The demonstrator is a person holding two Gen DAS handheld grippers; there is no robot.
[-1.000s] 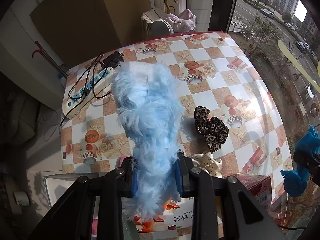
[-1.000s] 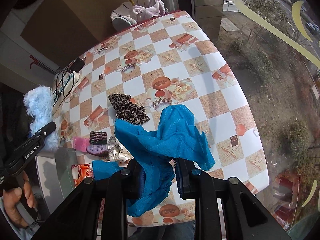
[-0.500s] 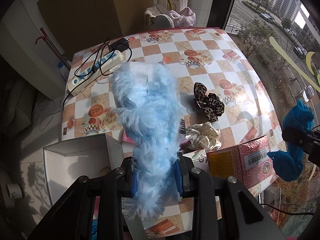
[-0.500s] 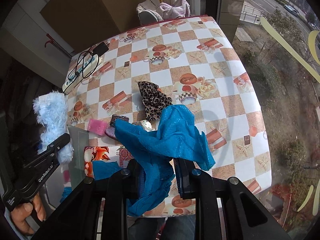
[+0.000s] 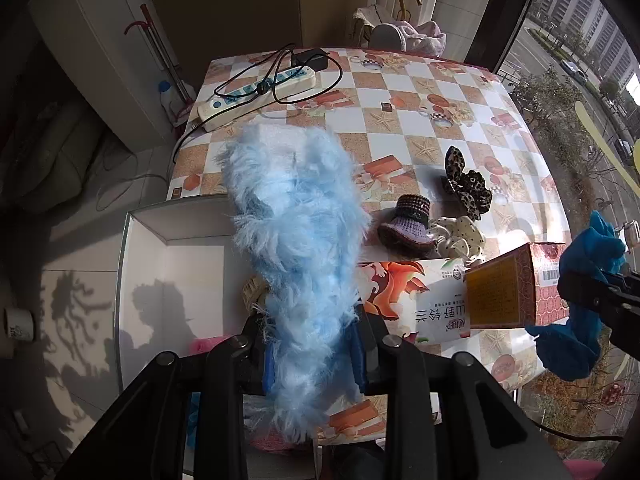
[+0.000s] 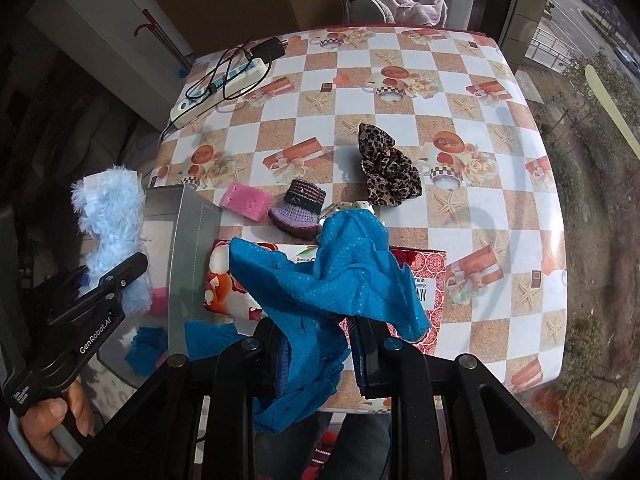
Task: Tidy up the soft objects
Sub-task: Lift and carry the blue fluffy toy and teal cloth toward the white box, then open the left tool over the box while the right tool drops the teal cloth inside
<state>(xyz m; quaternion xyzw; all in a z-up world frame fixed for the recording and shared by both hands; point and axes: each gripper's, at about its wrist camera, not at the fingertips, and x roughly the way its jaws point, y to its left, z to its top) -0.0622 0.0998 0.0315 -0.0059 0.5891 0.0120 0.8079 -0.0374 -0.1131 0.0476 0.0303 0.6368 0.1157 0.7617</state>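
Note:
My left gripper (image 5: 314, 354) is shut on a fluffy light-blue fur piece (image 5: 296, 216) that hangs over the white open box (image 5: 176, 264) at the table's near left edge. The same fur piece (image 6: 112, 224) and the left gripper (image 6: 108, 280) show at the left of the right wrist view. My right gripper (image 6: 318, 354) is shut on a crumpled teal cloth (image 6: 332, 276), held above the red printed carton (image 6: 430, 276); the teal cloth (image 5: 580, 296) appears at the right edge of the left wrist view. On the table lie a leopard scrunchie (image 6: 390, 168), a knitted purple hat (image 6: 298, 208), a dotted cream scrunchie (image 5: 460, 236) and a pink block (image 6: 246, 200).
A white power strip (image 5: 256, 94) with black cables lies at the table's far left. A chair with pale clothes (image 6: 400, 0) stands behind the checkered table (image 6: 460, 128). More teal cloth (image 6: 148, 344) and something pink lie in the box. A hand (image 6: 52, 432) grips the left tool.
Both grippers have travelled across toward the near left of the table with their loads. The white box has come fully under the fur piece, and the carton under the teal cloth.

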